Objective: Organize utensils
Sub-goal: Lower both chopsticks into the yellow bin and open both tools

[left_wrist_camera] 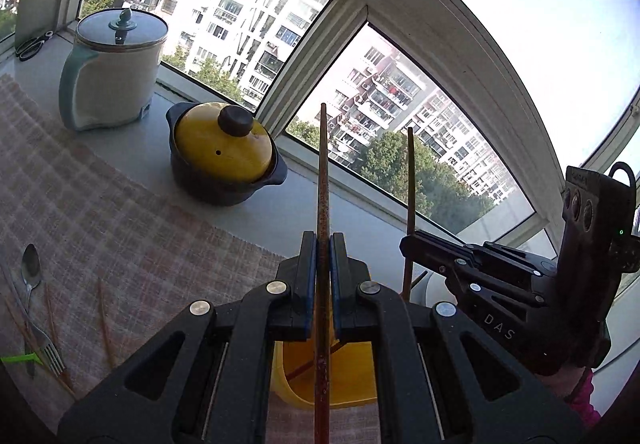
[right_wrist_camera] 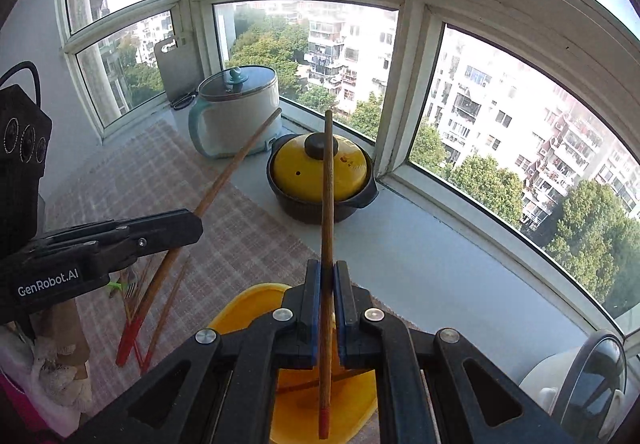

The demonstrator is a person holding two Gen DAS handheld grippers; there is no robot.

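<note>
Now both your grippers, left [left_wrist_camera: 324, 256] and right [right_wrist_camera: 329, 282], pinch long red-tipped wooden chopsticks [left_wrist_camera: 323, 180] above the yellow plastic holder [right_wrist_camera: 360, 400]; tilted jaws could drop them outside.

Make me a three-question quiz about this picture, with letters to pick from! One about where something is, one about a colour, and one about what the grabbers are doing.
1. Where is the spoon?
A. in the yellow container
B. on the checked cloth beside the fork
C. on the pot lid

2. What colour is the lid of the small dark pot?
A. yellow
B. blue
C. white

3. What are the two grippers doing?
A. both open and empty
B. one holds a fork
C. each is shut on a chopstick

Answers:
1 B: the spoon lies on the checked cloth next to the fork.
2 A: its lid is yellow with a dark knob.
3 C: the left gripper clamps one chopstick and the right gripper clamps another, red-tipped chopstick, both above the yellow container.
</note>
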